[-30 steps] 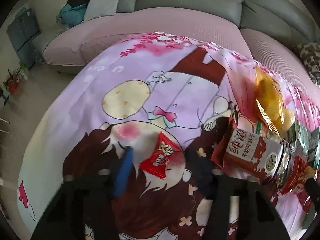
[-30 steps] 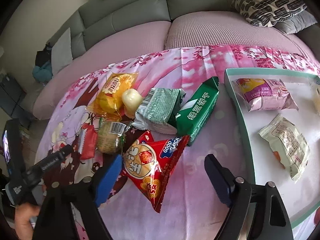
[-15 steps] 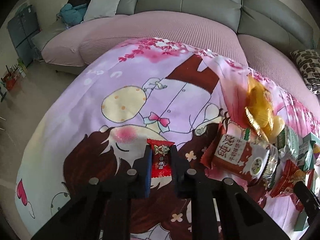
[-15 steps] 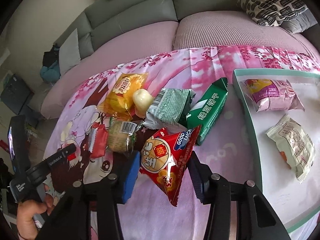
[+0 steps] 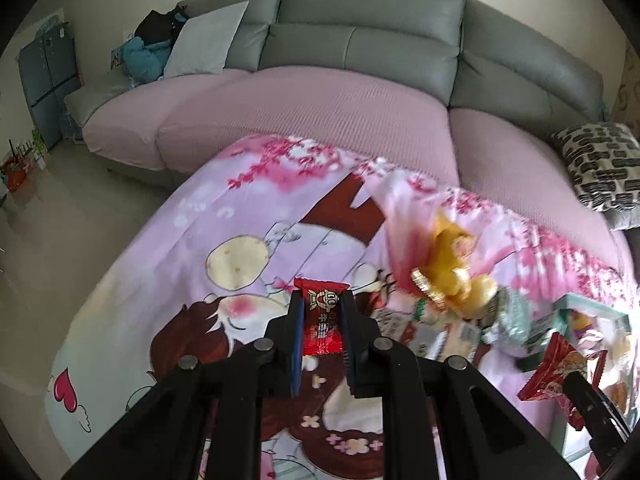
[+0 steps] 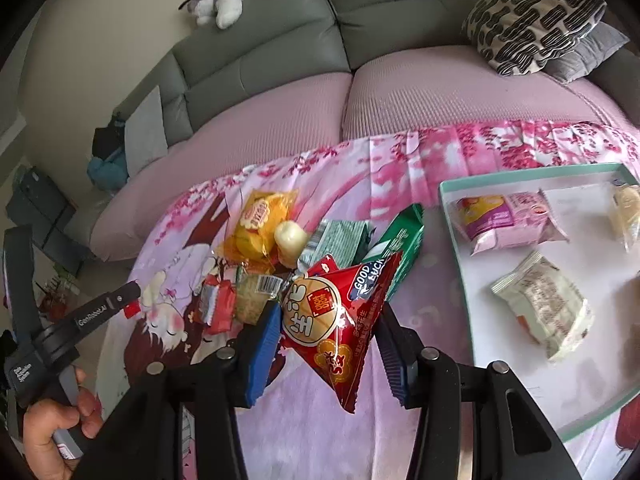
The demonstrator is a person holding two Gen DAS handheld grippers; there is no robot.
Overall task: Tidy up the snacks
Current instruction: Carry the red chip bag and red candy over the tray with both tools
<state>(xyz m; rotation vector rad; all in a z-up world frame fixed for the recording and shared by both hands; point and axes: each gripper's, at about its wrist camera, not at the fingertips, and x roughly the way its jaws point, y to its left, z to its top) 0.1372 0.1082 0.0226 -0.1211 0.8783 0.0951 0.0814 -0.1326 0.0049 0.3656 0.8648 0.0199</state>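
While three packets already lie in the tray (image 6: 448, 200) at right, the left gripper (image 5: 322, 320) pinches a small red candy (image 5: 323, 316), the right gripper (image 6: 326, 340) a red peanut bag (image 6: 336, 320); several snacks remain on the bench (image 6: 432, 280).

cloth (image 6: 400, 168) — cartoon print | on it — snack pile (image 6: 316, 240), tray (image 6: 450, 216)

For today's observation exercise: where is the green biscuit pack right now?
In the right wrist view, the green biscuit pack lies on the pink cloth, centre-right, between the pale green packet and the tray.
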